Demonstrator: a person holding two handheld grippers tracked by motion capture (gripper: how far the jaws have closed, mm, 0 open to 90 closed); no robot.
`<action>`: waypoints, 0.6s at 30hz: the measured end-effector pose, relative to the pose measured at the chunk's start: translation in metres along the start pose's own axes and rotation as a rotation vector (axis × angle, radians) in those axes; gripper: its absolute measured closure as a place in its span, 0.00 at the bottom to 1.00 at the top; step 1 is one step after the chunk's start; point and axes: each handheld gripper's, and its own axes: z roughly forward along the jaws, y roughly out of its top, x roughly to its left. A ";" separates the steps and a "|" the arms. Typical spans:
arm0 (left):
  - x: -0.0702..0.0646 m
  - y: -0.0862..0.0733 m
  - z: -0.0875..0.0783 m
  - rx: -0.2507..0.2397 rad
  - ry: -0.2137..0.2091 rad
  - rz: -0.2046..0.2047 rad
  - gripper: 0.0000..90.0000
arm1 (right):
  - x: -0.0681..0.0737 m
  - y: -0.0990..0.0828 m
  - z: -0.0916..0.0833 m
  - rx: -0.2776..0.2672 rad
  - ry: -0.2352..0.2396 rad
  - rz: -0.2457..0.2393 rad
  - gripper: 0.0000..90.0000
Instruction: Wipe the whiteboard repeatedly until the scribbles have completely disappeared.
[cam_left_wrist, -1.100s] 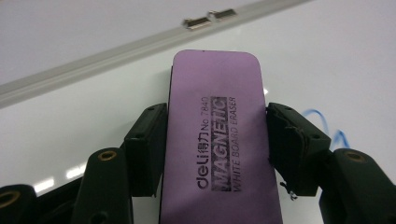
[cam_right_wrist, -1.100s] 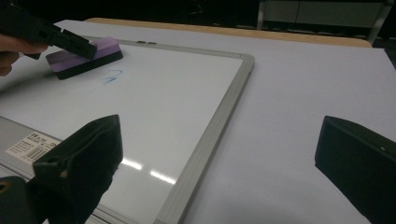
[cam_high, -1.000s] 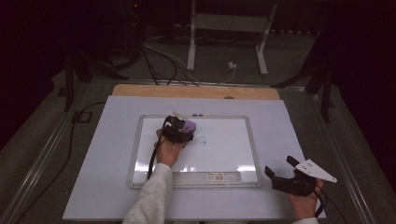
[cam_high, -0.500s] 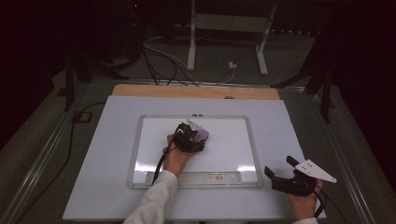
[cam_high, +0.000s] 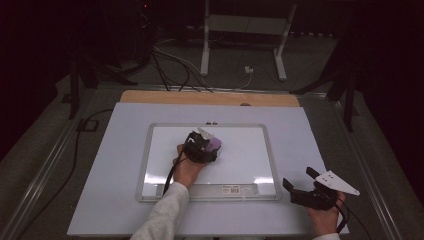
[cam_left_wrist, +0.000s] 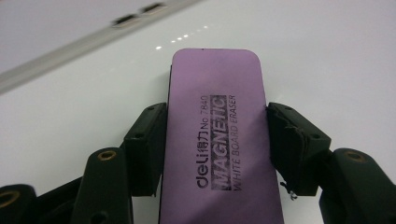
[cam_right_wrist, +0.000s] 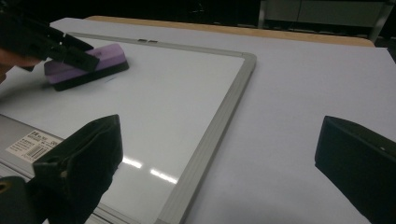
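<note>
A purple eraser, printed "MAGNETIC WHITE BOARD ERASER", lies flat on a whiteboard, clamped along its long sides by the black jaws of the left gripper, in the upper middle of the board near its far edge. The whiteboard, framed in grey metal with a barcode label on its near rail, rests on a pale sheet covering the counter, whose wooden far edge shows beyond the sheet. The right gripper is held low over the sheet off the board's near right corner, well apart from the eraser, jaws wide apart with nothing between them. Beyond the counter the room is dark: cables trail across a grey floor, and the white legs of a stand rise behind.
</note>
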 end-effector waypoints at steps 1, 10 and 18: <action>-0.005 -0.001 -0.001 0.003 -0.013 0.016 0.47 | 0.000 0.000 0.000 0.001 0.000 0.000 0.01; -0.018 -0.005 -0.006 0.007 -0.029 0.077 0.47 | 0.000 0.000 -0.001 -0.001 -0.002 -0.001 0.01; 0.022 0.004 0.004 0.015 0.085 -0.071 0.46 | -0.002 0.000 -0.002 -0.002 -0.005 0.004 0.01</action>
